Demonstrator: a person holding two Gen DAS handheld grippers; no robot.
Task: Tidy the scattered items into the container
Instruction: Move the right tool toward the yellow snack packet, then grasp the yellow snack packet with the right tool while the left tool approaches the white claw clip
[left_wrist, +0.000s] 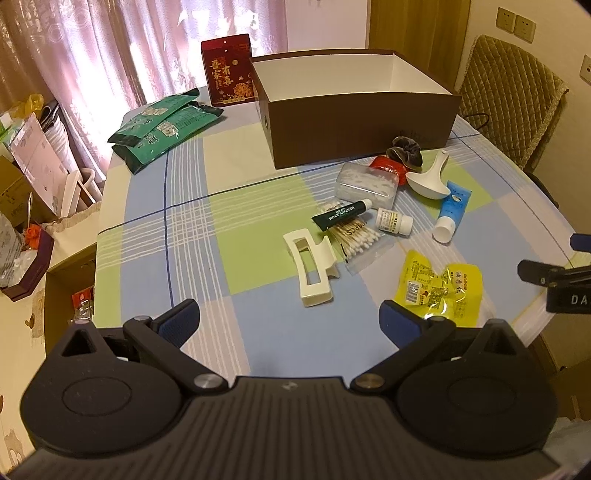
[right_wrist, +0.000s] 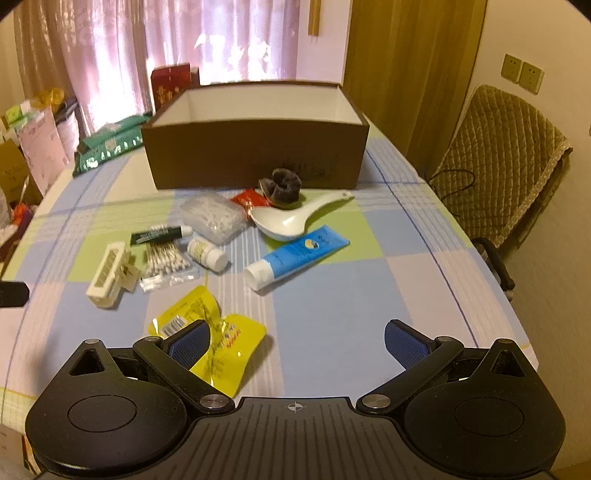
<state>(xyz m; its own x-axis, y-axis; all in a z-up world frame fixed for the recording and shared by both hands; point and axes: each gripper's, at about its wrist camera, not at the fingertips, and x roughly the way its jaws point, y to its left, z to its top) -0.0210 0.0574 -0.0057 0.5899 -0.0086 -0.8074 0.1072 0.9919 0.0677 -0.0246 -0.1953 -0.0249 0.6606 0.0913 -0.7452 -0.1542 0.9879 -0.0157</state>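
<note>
Jaws: both grippers spread wide, empty.
Left gripper (left_wrist: 290, 321): hovers level near hair claw (left_wrist: 312, 267).
Right gripper (right_wrist: 297, 341): above yellow packet (right_wrist: 218, 343).

The box (right_wrist: 255, 155) is set at upper centre of the right wrist view. Before it, a scrunchie (right_wrist: 282, 184), spoon (right_wrist: 291, 218) and tube (right_wrist: 295, 254) are spread; a hair clip (right_wrist: 109, 273) is placed at left.
</note>
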